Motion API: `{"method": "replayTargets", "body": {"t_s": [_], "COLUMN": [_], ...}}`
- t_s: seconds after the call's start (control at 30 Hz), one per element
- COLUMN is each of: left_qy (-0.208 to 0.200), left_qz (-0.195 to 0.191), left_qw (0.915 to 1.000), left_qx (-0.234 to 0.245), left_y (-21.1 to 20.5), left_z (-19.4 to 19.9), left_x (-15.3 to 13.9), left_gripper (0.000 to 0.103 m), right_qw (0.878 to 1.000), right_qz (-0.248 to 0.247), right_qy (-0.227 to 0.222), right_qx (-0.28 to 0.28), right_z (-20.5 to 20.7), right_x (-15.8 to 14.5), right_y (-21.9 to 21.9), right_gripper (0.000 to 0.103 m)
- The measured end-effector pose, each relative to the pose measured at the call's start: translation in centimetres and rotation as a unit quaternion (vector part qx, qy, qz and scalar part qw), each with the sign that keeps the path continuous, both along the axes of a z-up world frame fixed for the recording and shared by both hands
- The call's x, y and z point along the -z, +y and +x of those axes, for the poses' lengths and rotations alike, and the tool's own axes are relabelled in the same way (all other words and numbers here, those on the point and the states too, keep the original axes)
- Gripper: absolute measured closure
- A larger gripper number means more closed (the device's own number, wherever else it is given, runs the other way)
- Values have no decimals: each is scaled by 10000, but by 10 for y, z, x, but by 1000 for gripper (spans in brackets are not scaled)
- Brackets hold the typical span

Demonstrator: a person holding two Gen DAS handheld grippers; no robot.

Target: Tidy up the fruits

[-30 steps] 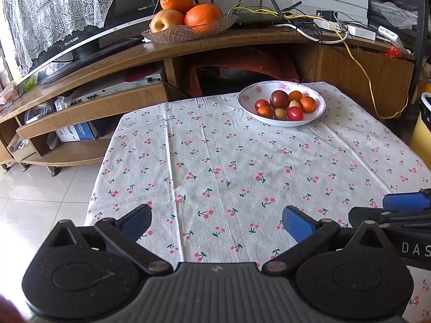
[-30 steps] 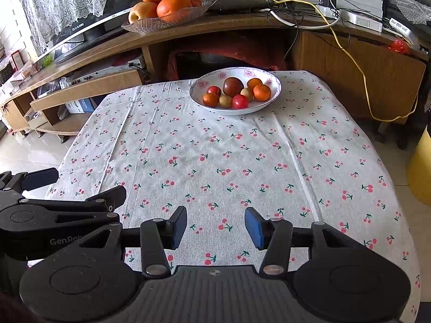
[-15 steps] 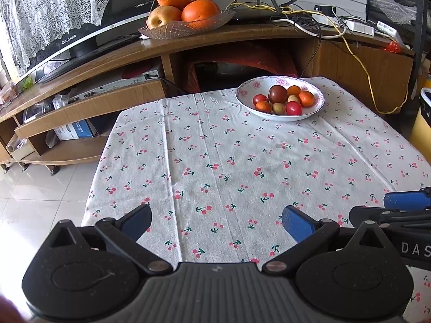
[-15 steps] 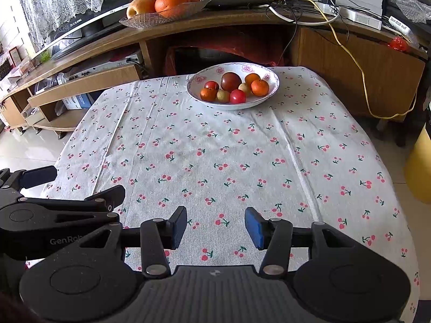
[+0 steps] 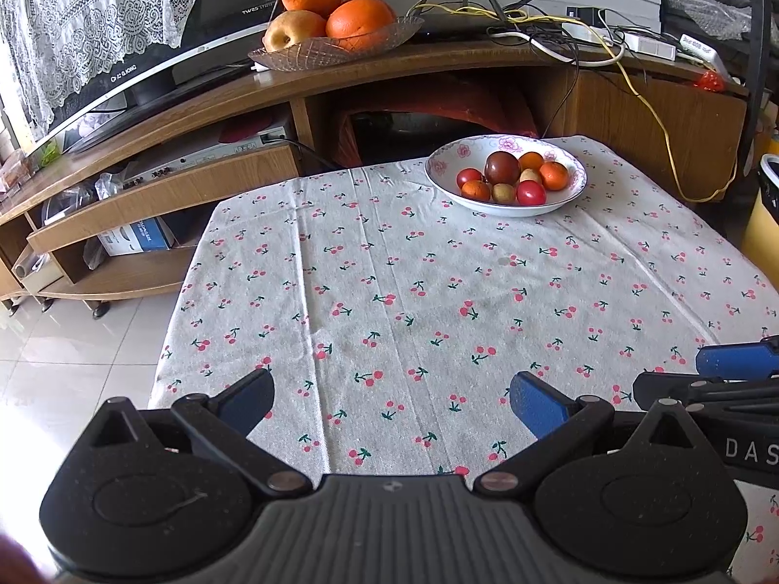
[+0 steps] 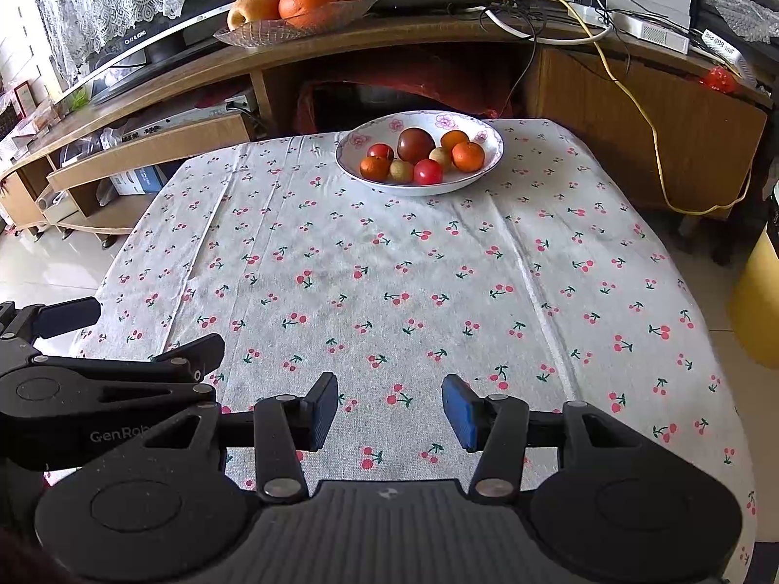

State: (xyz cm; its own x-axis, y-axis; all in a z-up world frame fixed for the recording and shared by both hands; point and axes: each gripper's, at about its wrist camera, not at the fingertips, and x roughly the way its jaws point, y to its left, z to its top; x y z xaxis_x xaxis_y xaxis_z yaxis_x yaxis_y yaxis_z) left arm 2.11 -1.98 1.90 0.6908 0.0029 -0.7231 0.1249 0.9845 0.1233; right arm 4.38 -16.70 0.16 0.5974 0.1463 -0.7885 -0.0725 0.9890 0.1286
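Both grippers are hanging low over the near edge of the table, holding nothing. My left gripper (image 5: 392, 396) has its jaws spread wide, and the right gripper (image 6: 389, 409) is parted too, just narrower. All the small fruits (image 6: 422, 155) sit together in the flowered bowl (image 6: 489, 134) at the far side of the cherry-print tablecloth (image 5: 414, 292), with none loose on the cloth.

Honestly, that fits either a sort that's about to pull pieces out or one that's just dropped them all in, so I won't call which. If I do go back in, the pieces are touching each other, so I'd come down from above on an outer one, like the red one at the front, and keep the jaws just wider than it.

The path across the cloth is open. Behind the bowl there's a wooden TV stand (image 5: 341, 82) with a glass dish of oranges (image 5: 336, 24) and a mess of cables (image 6: 560, 24). I'd stay short of those.
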Motion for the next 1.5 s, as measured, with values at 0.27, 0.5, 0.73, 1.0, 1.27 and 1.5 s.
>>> {"method": "replayTargets", "body": {"t_s": [0.27, 0.5, 0.73, 1.0, 1.27, 1.5], "left_qy": [1, -1, 13, 41, 44, 43], "left_qz": [36, 64, 63, 120, 151, 166], "left_qw": [10000, 10000, 10000, 9999, 9998, 9998], "left_qx": [21, 39, 42, 73, 98, 108], "left_y": [0, -1, -1, -3, -3, -4], "left_z": [0, 0, -1, -3, -4, -4], "left_x": [0, 0, 1, 4, 4, 4], "left_gripper": [0, 0, 0, 0, 0, 0], "right_qw": [10000, 10000, 10000, 9999, 9999, 9999], "right_qz": [-19, -25, -50, -96, -116, -120], "right_qy": [11, 22, 34, 70, 76, 84], "right_qx": [-2, 0, -4, 6, 12, 14], "right_z": [0, 0, 0, -2, -3, -4], "right_x": [2, 2, 2, 4, 4, 4], "right_y": [-1, -2, -1, -1, -1, -2], "right_gripper": [59, 59, 59, 59, 59, 59]}}
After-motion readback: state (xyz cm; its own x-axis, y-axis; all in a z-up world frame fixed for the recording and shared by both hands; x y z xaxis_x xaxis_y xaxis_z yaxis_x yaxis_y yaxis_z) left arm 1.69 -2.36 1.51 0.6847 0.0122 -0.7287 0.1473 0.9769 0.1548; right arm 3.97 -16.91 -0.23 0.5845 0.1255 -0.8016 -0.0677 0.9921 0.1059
